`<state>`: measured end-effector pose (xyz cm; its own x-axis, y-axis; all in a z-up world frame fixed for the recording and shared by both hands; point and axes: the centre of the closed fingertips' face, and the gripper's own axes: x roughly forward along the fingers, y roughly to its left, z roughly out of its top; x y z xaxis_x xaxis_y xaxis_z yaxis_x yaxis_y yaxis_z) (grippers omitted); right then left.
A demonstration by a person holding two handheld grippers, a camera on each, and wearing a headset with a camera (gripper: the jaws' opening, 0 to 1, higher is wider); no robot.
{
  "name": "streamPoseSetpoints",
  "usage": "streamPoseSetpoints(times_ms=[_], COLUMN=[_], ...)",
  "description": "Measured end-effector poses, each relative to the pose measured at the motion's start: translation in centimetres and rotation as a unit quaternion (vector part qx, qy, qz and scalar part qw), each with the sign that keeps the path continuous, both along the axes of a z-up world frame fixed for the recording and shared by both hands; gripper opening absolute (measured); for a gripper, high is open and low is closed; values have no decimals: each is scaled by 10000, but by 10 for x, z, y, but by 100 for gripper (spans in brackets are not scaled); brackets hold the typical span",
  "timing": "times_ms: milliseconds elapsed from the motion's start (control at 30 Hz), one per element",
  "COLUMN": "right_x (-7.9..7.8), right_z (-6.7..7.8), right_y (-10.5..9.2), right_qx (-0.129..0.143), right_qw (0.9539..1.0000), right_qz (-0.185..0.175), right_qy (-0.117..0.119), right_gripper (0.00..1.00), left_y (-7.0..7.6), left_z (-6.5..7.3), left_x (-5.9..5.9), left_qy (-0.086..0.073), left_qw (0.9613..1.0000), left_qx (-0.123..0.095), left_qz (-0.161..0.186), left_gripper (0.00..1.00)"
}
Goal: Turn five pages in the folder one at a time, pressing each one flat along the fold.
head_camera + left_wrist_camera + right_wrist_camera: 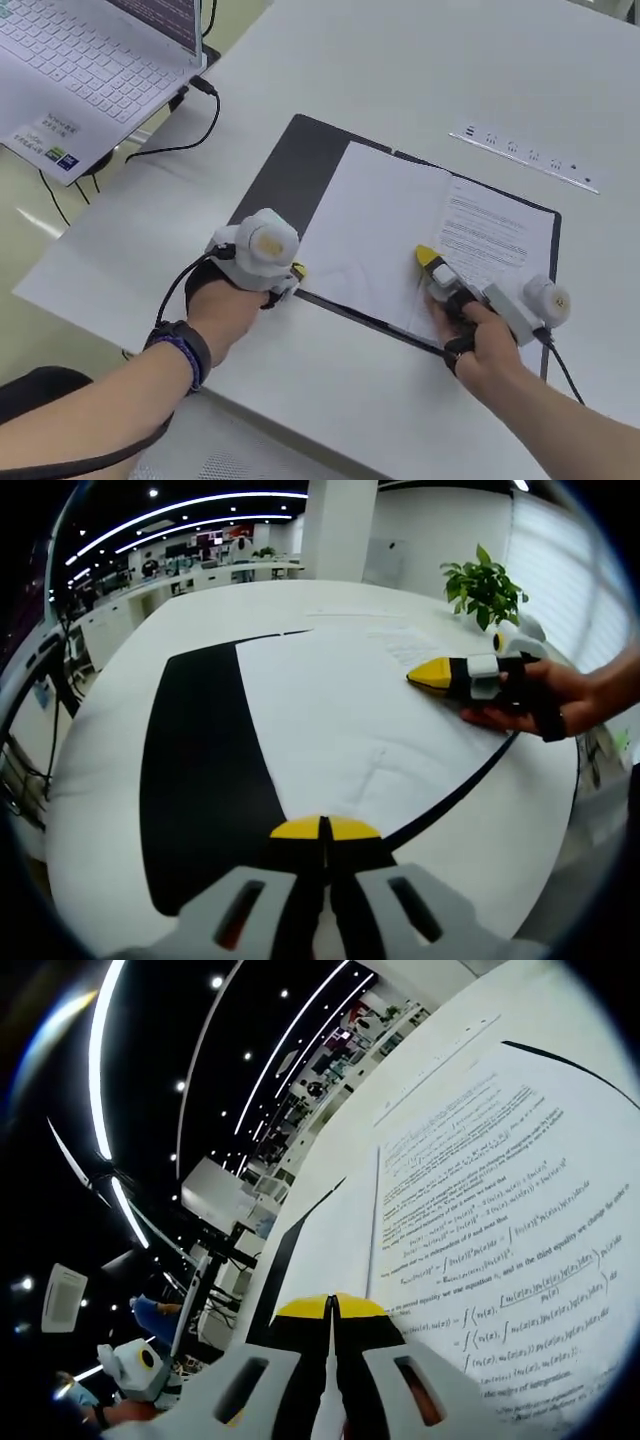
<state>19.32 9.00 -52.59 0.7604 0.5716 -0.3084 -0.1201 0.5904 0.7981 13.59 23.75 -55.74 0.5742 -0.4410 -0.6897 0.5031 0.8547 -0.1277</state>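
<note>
On the white table [400, 60], a folder [285, 165] is laid open, with bare tabletop left beyond its far edge. A blank page [370, 230] is spread left of the fold and a printed page [495, 235] right of it. The right gripper [427, 257], jaws pressed together, is set on the fold. The left gripper [298, 270], jaws likewise closed, is held at the folder's near edge.

A white laptop [90, 70] sat open at the upper left of the head view, by the edge of the white table [400, 60], with a black cable [190, 135] plugged into its side and looping across the tabletop. A slim white strip [525, 158] with small markings lay flat near the table's far right. In the left gripper view, a leafy potted plant [483, 588] stood beyond the table under long ceiling light strips [190, 515].
</note>
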Motion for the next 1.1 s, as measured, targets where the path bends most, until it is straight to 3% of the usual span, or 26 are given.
streamPoseSetpoints(times_ms=[233, 500, 733, 1100], right_x=[-19, -34, -58, -77], right_z=[-10, -19, -22, -23], right_y=[2, 0, 5, 5], right_qx=[-110, -129, -162, -130], right_qw=[9990, 9981, 9964, 9971], right_qz=[422, 602, 823, 731], right_qy=[36, 65, 79, 175], right_gripper=[0, 0, 0, 0], left_y=[0, 0, 0, 0], left_z=[-1, -1, -1, -1], left_x=[0, 0, 0, 0], left_qy=[15, 46, 49, 103], left_qw=[10000, 10000, 9999, 9999], left_qx=[8, 3, 13, -5], left_qz=[-58, -86, -90, -24], left_gripper=[0, 0, 0, 0])
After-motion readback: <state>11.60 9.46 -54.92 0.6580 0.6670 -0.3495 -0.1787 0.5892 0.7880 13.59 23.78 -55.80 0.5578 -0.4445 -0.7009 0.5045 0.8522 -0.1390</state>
